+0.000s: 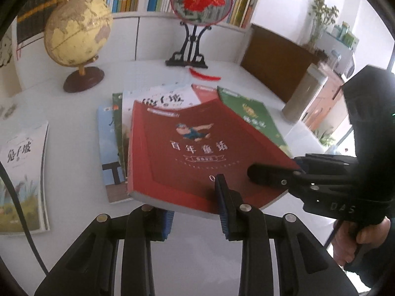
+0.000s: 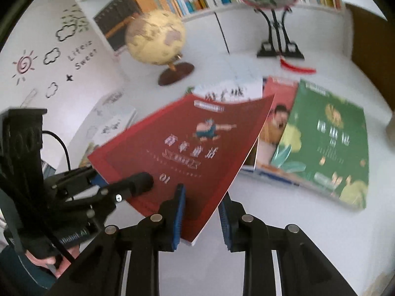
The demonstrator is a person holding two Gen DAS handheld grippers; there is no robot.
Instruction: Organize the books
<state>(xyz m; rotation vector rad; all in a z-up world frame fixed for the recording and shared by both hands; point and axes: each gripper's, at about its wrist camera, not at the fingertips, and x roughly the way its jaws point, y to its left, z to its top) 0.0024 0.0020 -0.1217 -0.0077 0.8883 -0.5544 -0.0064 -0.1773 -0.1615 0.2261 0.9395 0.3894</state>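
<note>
Left wrist view: you had the red book lifted off the white table, its near edge pinched by your left gripper, one blue pad on top of the cover and the other under it. Your right gripper came in from the right side and clamped the book's near right corner. Under the book lay a fanned pile, with a green book at the right and a white-covered one behind. Another white book sat apart at the left. A globe and an embroidered fan on a stand stood at the back, clear of the work.

Right wrist view: your right gripper was pressed onto the near corner of the red book. The front cover had curled up and away from the pages at its far corner. Your left gripper held the book's left edge. The green book lay flat just beside, on the table.

Handling, as judged: a thin paperback, light, glossy cover likely slippery, and floppy. A grip on the cover alone would let the pages sag; the full thickness near the spine looked safer.
</note>
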